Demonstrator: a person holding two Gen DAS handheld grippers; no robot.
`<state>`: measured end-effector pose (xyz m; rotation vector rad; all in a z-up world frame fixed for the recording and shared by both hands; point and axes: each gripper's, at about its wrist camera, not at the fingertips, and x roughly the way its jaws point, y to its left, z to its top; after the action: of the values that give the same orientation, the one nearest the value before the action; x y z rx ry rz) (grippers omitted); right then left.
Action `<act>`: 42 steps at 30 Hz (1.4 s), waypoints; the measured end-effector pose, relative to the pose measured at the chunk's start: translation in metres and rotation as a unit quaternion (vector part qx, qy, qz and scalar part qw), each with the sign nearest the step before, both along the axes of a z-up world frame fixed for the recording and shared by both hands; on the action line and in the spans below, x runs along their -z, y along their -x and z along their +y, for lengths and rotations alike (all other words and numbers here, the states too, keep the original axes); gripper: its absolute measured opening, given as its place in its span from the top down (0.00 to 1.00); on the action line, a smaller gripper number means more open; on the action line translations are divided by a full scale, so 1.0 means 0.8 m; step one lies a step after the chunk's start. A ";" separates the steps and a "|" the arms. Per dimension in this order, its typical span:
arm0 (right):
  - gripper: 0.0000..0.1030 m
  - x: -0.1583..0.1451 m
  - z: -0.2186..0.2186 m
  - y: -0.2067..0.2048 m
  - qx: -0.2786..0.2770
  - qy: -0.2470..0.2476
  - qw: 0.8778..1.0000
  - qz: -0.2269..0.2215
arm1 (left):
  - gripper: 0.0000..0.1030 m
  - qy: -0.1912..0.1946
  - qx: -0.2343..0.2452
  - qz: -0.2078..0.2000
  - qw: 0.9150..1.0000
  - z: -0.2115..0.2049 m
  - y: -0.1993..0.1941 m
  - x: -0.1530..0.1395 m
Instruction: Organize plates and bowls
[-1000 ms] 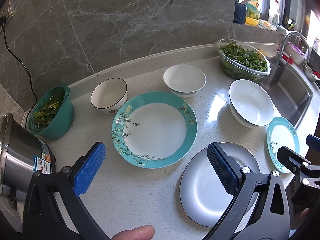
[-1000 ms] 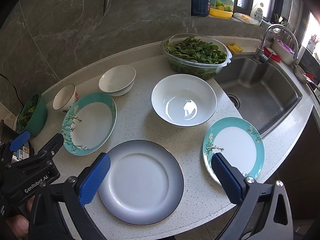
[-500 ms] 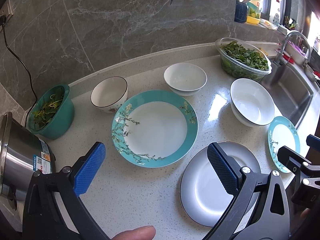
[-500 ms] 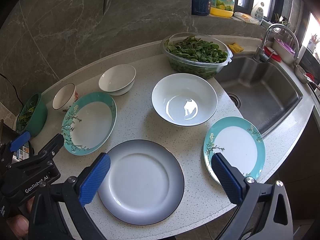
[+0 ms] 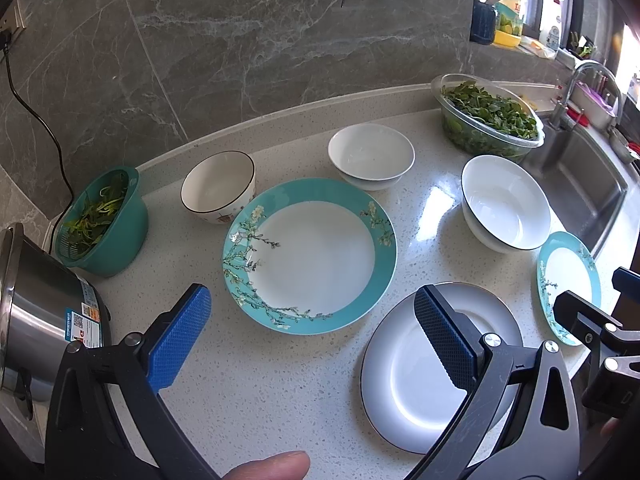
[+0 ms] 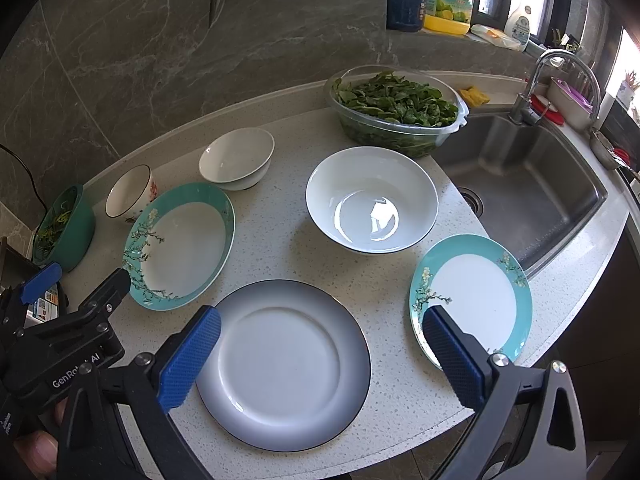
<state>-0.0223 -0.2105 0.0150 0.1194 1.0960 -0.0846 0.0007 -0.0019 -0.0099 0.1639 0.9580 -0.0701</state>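
We find both tools idle above the counter (image 6: 280,240). The right gripper (image 6: 320,352) stands with its jaws spread wide and empty, and the left gripper (image 5: 312,328) likewise.

Nearest lies the grey-rimmed plate (image 6: 284,364), flat on the counter directly under the right gripper's span. The small teal plate (image 6: 472,300) sits just beside its right finger, near the sink edge. The large teal plate (image 5: 310,254) lies just ahead of the left gripper, between its fingers in line of sight.

Beyond are the large white bowl (image 6: 372,200), then the small white bowl (image 6: 236,158) and the dark-rimmed patterned bowl (image 6: 130,192) near the wall.

We judge all pieces to be glazed ceramic: rigid, moderately heavy, slippery and liable to chip. The plates lie flush, so the hold must be at the rim, one finger over and one worked under. The bowls offer an upright wall to pinch. We judge the stacking not yet begun.
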 end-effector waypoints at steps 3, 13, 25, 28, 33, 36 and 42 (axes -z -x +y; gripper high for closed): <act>0.00 0.000 0.001 0.000 0.000 0.000 1.000 0.000 | 0.00 0.000 0.000 0.001 1.000 0.000 -0.001 0.000; 0.00 0.002 0.002 -0.001 0.001 -0.002 1.000 0.000 | 0.00 -0.001 0.000 0.002 1.000 0.001 -0.003 0.004; 0.00 0.001 0.003 -0.002 0.002 -0.002 1.000 0.000 | 0.00 0.000 0.002 0.005 1.000 0.000 -0.005 0.005; 0.00 0.001 0.003 -0.002 0.002 -0.002 1.000 0.000 | 0.00 0.000 0.002 0.006 1.000 0.001 -0.006 0.006; 0.00 0.003 0.004 -0.003 0.002 -0.002 1.000 0.000 | 0.00 0.001 0.002 0.007 1.000 0.001 -0.007 0.006; 0.00 0.003 0.005 -0.003 0.002 -0.002 1.000 0.000 | 0.00 0.001 0.002 0.007 1.000 0.002 -0.008 0.007; 0.00 0.005 0.006 -0.003 0.003 -0.003 1.000 0.000 | 0.00 0.013 0.011 0.015 1.000 0.005 -0.011 0.013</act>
<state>-0.0198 -0.2057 0.0108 0.1281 1.0967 -0.0877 0.0091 0.0024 -0.0201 0.1499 0.9850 -0.1060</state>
